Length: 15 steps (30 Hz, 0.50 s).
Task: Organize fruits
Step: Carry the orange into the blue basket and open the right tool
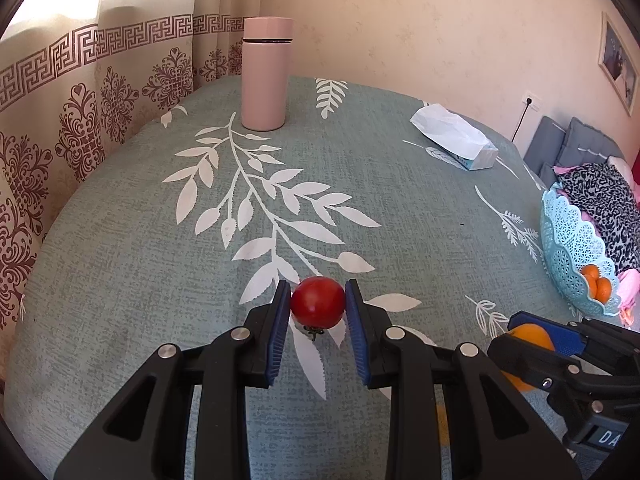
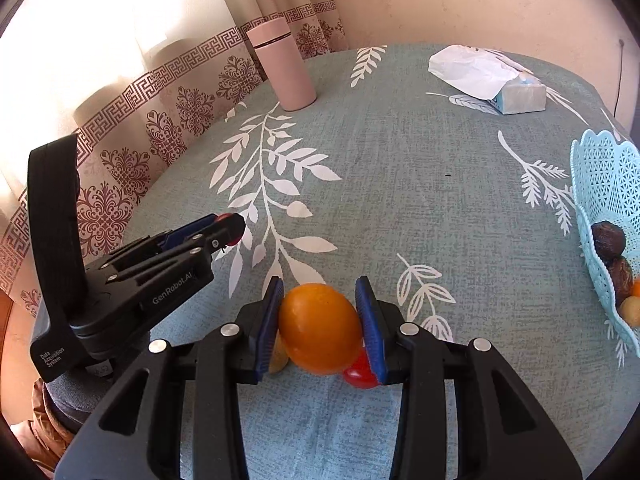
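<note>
The left gripper is closed on a red tomato, its two blue pads touching the fruit at both sides; the tomato looks to be at or just above the tablecloth, with the small green stem pointing down (I cannot tell if it is already lifted); the right gripper is clamped on an orange, and under it there are two more fruits on the cloth, a red one at about 5 o'clock of the orange and a yellowish one at about 7 o'clock, partly hidden; the blue basket stands at 3 o'clock in the right view, well apart from both grippers, and it holds already some brown and orange fruits; a pink bottle is at 12 o'clock and a tissue pack at about 1 o'clock, both far from the work

I judge that the step in hand is to carry the held fruits to the basket; to do it well, the squeeze on the tomato should be gentle, because its skin is soft and may be crushed, while the orange is round and could slip out if the jaws relax; raise each fruit clear of the cloth before moving to 3 o'clock, go over the high lace rim and not into it, and let one gripper go first so the two do not meet above the basket; release low, so nothing rolls out
</note>
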### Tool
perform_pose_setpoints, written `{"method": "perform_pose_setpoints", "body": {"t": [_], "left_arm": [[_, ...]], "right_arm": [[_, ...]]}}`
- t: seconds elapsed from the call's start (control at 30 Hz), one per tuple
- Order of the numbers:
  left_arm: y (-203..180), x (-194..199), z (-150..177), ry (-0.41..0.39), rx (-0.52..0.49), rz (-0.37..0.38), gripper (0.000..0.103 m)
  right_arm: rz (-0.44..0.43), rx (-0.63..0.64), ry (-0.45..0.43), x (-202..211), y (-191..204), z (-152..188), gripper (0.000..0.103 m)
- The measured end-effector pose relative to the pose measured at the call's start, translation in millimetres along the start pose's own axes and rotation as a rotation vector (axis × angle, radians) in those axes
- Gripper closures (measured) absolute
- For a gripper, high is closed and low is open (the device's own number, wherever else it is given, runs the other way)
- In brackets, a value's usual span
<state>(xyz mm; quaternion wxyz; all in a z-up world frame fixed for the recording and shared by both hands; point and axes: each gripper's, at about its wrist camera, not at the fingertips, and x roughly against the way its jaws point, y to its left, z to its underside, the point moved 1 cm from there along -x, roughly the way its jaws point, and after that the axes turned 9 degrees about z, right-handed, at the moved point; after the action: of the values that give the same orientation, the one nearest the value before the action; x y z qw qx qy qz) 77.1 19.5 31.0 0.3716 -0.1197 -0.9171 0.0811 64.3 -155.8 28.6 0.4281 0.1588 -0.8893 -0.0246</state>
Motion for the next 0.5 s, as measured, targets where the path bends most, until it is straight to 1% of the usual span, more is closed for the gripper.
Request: {"method": "perform_pose_setpoints", "body": {"t": [0.13,0.23,0.5], "left_arm": [[-1,0,1,0.0,-0.004,0.001,0.075],[-2,-1,1,0.003,-0.005,0.002,0.075],[-4,-1,2,0.002,-0.012,0.003,0.075]], "right_arm": [[0.014,-0.031,-0.034,14,-13,-3,0.064],[0.041,-0.064,-0.065,26,-29,-7,0.064],[0.143,-0.189,-0.135,62,-90,-4,0.064]]}}
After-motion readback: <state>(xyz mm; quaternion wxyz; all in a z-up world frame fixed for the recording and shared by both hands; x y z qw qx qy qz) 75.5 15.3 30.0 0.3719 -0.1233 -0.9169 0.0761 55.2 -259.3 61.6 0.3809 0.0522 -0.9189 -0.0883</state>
